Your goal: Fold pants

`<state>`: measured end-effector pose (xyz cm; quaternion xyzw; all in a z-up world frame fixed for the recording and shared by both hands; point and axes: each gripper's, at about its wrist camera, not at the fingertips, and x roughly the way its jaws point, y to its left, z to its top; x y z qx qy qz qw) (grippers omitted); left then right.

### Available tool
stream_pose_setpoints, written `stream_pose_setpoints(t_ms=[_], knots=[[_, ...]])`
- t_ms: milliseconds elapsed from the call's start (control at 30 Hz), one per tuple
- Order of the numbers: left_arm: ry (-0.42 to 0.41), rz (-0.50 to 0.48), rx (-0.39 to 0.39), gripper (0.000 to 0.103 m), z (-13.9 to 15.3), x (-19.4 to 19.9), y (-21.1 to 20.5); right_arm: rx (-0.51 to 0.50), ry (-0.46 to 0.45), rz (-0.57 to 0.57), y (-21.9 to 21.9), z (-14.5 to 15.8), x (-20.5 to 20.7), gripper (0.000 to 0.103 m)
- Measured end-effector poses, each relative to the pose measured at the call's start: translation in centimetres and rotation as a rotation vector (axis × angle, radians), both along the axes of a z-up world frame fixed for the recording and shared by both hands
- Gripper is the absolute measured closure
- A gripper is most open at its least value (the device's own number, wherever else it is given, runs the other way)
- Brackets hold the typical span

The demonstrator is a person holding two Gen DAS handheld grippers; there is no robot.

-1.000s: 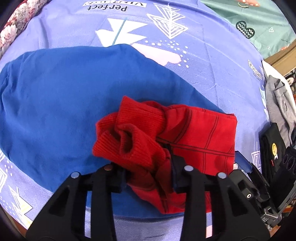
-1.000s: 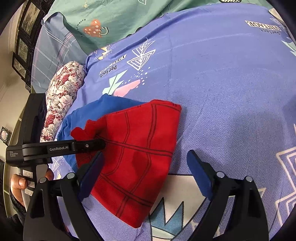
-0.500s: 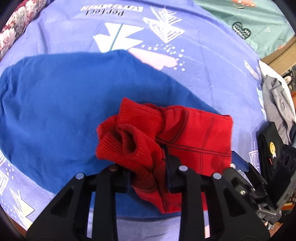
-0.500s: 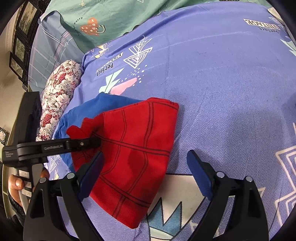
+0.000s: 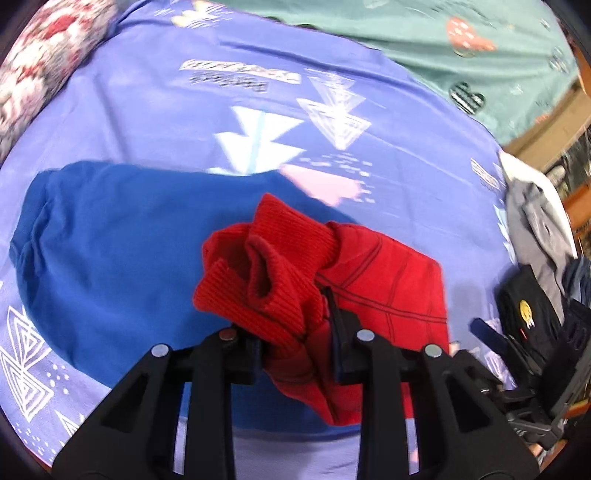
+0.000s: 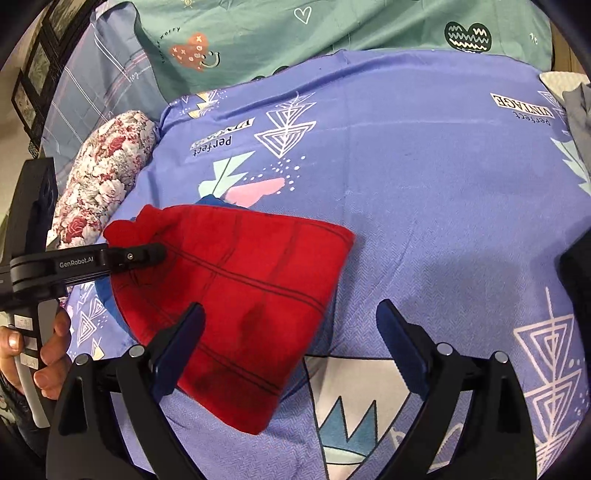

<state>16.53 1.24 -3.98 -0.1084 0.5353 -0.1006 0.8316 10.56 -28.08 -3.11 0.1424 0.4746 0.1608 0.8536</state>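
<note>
On top of the purple bed sheet point(image 6: 424, 192) lie the red pants point(image 6: 240, 295), folded into a thick, flat bundle. One end of the bundle rests on a blue cloth point(image 5: 110, 251) that is spread out on the sheet. The other end rests on the sheet itself.

The left gripper point(image 5: 295, 347) pinches the bunched, ribbed part of the red pants. Its two black fingers press into the red cloth from both sides, so this claw is closed tight on the pants. In the right wrist view, the left gripper point(image 6: 147, 254) reaches in from the left side and bites the pants at that same bunched end. A hand point(image 6: 40, 354) holds its handle, with the fingers wrapped around it.

The right gripper point(image 6: 288, 339) is spread wide and holds nothing. One blue finger pad point(image 6: 181, 343) sits over the near edge of the red pants. I cannot tell if it touches them. The other finger is over the bare sheet, away from the pants.

A flowery pillow point(image 6: 99, 181) lies at the left edge of the bed. A green blanket point(image 6: 332, 33) with hearts on it lies at the far end. Grey clothes point(image 5: 535, 229) and some black things point(image 5: 528, 314) are piled at the right side.
</note>
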Motion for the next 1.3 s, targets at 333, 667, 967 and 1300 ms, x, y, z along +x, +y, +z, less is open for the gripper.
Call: stream_pose_setpoints(t_ms=[333, 667, 967, 1300], knots=[[0.078, -0.028, -0.037, 0.071, -4.3, 1.5, 2.0, -0.066, 0.040, 0.024, 4.0, -0.7, 1.8, 0.041], [0.057, -0.013, -0.071, 0.045, -2.9, 0.7, 3.7, -0.196, 0.086, 0.072, 6.0, -3.2, 3.0, 0.047], [-0.048, 0.045, -0.039, 0.024, 0.9, -1.1, 5.9, -0.109, -0.008, 0.017, 3.2, 0.9, 1.5, 0.045], [-0.030, 0.011, -0.024, 0.024, -0.3, -0.5, 4.2, -0.136, -0.012, -0.005, 2.8, 0.1, 2.7, 0.077]])
